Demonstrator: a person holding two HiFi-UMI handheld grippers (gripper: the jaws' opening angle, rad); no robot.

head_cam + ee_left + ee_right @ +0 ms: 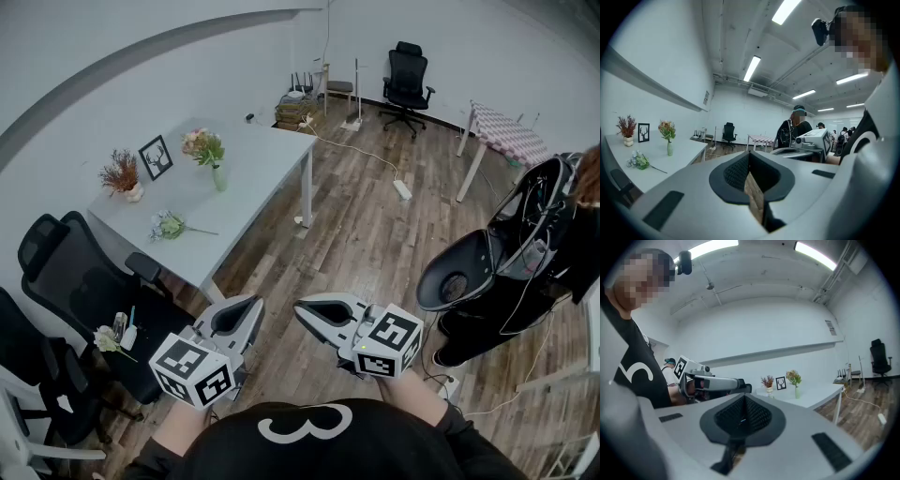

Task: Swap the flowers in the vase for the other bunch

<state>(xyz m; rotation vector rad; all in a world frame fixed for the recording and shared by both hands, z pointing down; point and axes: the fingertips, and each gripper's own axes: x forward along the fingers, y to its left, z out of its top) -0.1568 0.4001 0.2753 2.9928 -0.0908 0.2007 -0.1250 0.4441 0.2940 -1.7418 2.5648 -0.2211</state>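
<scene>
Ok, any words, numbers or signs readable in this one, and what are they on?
"3": a white figure on the person's black shirt, only partly in view.
Wall sign: too small to read.
Cube markers: black-and-white patterns only, no words.
Framed picture: a drawing, no text.

Left hand-held gripper closed, right hand-held gripper closed, side by side
</scene>
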